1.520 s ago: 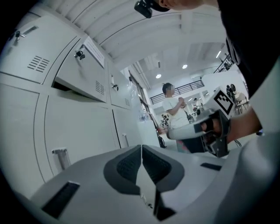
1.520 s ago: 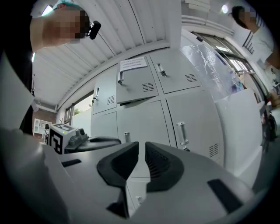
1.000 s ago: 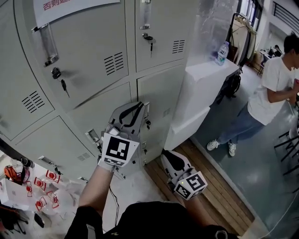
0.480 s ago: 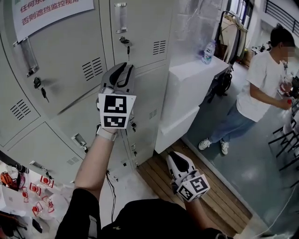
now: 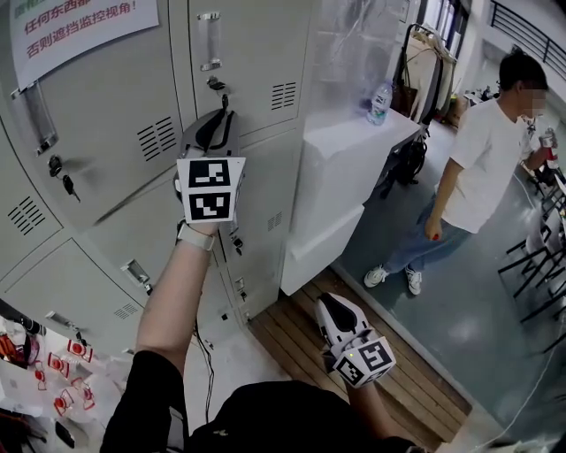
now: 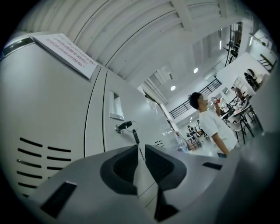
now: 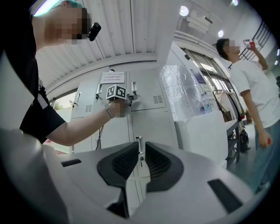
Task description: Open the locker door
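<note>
Grey metal lockers fill the left of the head view. The upper right door has a vertical handle and, below it, a lock with a key hanging in it. My left gripper is raised in front of this door, jaws together and empty, its tips just under the key. In the left gripper view the key and the handle sit just beyond the gripper. My right gripper hangs low over the wooden floor, shut and empty, facing the lockers.
A white cabinet stands against the lockers' right side with a water bottle on top. A person in a white shirt stands further right. A notice is stuck on the upper left locker door. Wooden decking lies below.
My left gripper has risen from the lower locker doors up to the upper right door's lock. The right gripper has stayed low. The person at right has stepped a little.
</note>
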Demonstrator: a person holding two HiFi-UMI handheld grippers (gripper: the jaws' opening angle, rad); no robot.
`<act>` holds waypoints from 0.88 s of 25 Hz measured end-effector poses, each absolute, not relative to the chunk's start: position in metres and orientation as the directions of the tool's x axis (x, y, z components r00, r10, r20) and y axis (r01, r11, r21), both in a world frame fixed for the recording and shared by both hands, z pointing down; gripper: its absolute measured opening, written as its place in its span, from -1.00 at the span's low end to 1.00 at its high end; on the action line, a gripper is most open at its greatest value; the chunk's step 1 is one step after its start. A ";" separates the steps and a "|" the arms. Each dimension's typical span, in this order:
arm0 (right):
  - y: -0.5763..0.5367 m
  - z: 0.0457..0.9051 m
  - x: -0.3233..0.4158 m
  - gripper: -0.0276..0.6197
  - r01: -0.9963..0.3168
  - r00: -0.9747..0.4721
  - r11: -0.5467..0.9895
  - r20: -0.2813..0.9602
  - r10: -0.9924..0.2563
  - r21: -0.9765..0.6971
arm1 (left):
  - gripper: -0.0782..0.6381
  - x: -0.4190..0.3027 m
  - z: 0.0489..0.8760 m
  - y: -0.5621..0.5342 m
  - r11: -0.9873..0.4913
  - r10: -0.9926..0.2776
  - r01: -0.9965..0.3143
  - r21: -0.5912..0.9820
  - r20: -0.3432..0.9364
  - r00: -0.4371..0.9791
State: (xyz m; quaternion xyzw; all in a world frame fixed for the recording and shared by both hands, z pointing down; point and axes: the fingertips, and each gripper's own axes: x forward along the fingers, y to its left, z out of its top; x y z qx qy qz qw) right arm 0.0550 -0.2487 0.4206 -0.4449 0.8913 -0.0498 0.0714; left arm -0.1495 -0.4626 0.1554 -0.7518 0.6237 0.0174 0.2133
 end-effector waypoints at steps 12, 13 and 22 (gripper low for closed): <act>-0.244 0.422 0.066 -0.73 -0.791 -0.586 0.591 -0.082 -0.806 -0.158 | -0.70 -0.139 0.154 -0.452 -0.154 -0.922 -0.955 -0.255 -0.310 0.232; -0.243 0.422 0.067 -0.73 -0.791 -0.585 0.590 -0.083 -0.807 -0.159 | -0.70 -0.135 0.155 -0.449 -0.162 -0.919 -0.955 -0.249 -0.313 0.238; -0.231 0.424 0.082 -0.73 -0.811 -0.553 0.560 -0.089 -0.828 -0.169 | -0.70 -0.084 0.157 -0.415 -0.258 -0.878 -0.946 -0.195 -0.362 0.314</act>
